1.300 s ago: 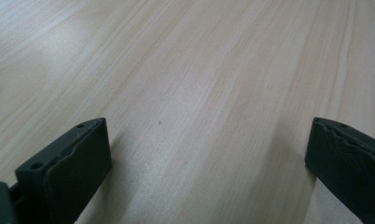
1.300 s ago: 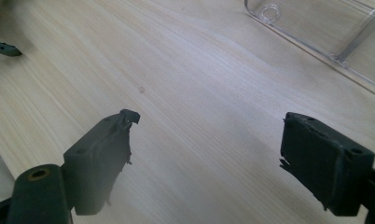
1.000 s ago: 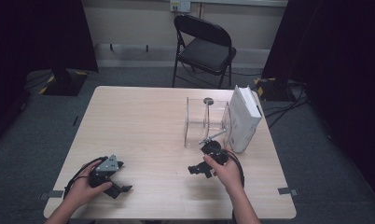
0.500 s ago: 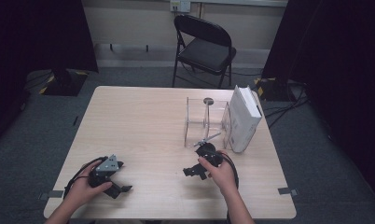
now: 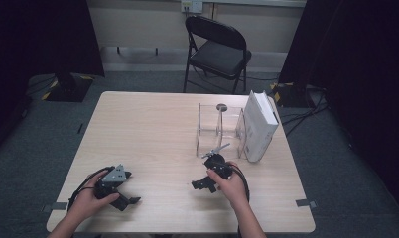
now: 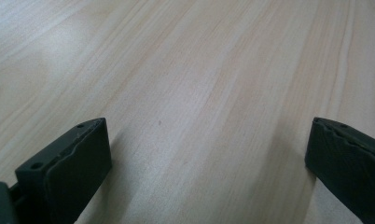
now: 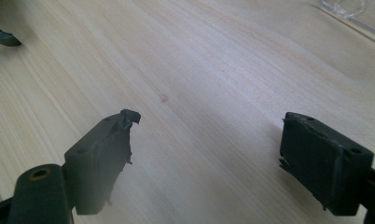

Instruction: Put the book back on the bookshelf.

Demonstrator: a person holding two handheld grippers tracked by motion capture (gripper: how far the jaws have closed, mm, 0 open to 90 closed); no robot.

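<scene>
My left claw (image 5: pixel 130 199) rests near the tabletop's (image 5: pixel 148 129) near left corner, its jaws spread wide and holding nothing; the black pads (image 6: pixel 78 172) are ridged rubber. My right claw (image 5: pixel 200 184) sits toward the near right, jaws likewise wide apart and empty, one pad (image 7: pixel 112 154) frayed at its tip. Since a second ago my right hand (image 5: pixel 232 183) has drawn back toward the near edge, away from the rack; my left hand (image 5: pixel 88 198) has not moved. The tabletop is pale wood-grain laminate, rectangular. Beyond, near the right edge, stands a clear acrylic rack (image 5: pixel 220 130), with an upright white book (image 5: pixel 259 124) touching its right side. No legible writing. A black folding chair (image 5: pixel 217 52) stands past the far edge.
</scene>
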